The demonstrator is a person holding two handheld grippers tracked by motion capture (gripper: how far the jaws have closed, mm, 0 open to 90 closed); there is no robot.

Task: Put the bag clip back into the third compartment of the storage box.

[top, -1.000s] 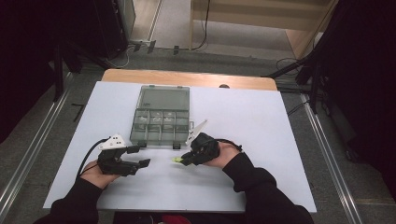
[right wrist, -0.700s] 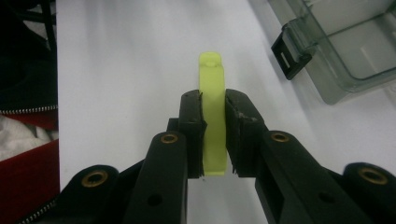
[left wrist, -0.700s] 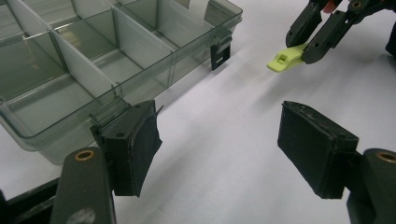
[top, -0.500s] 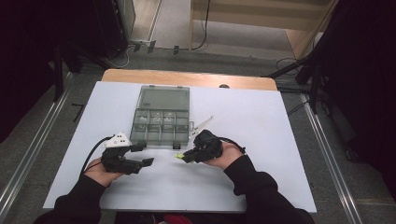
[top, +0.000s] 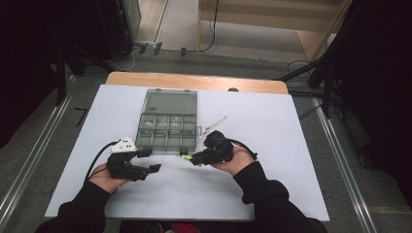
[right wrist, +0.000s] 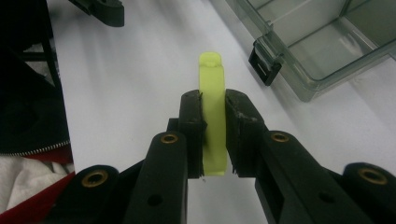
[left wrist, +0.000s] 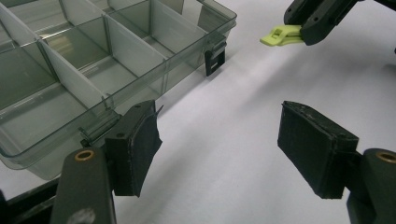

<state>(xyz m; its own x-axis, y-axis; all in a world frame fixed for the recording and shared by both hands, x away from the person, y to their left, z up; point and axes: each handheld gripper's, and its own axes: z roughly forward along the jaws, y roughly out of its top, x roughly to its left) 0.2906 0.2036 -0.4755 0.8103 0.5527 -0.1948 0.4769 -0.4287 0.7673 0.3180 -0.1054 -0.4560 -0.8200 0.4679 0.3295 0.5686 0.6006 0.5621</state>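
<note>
My right gripper (right wrist: 214, 135) is clamped on a small lime-green plastic clip (right wrist: 212, 116), held just above the white bench (top: 272, 126) at about 5 o'clock of the smoky clear plastic compartment box (top: 165, 127). My left gripper (left wrist: 224, 149) stands wide with nothing between its pads, one jaw touching the box's near edge. Beyond, at 2 o'clock, a thin white stick (top: 214, 126) lies beside the box.

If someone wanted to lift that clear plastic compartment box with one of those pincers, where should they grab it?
Probably the front wall of the compartment box, from the near side, where the left tool stands open beside that edge. The wall is thin and upright, so one jaw can go inside a compartment and the other outside. The lid lies open flat behind, and the latch sticks out, so stay between the latches.
</note>
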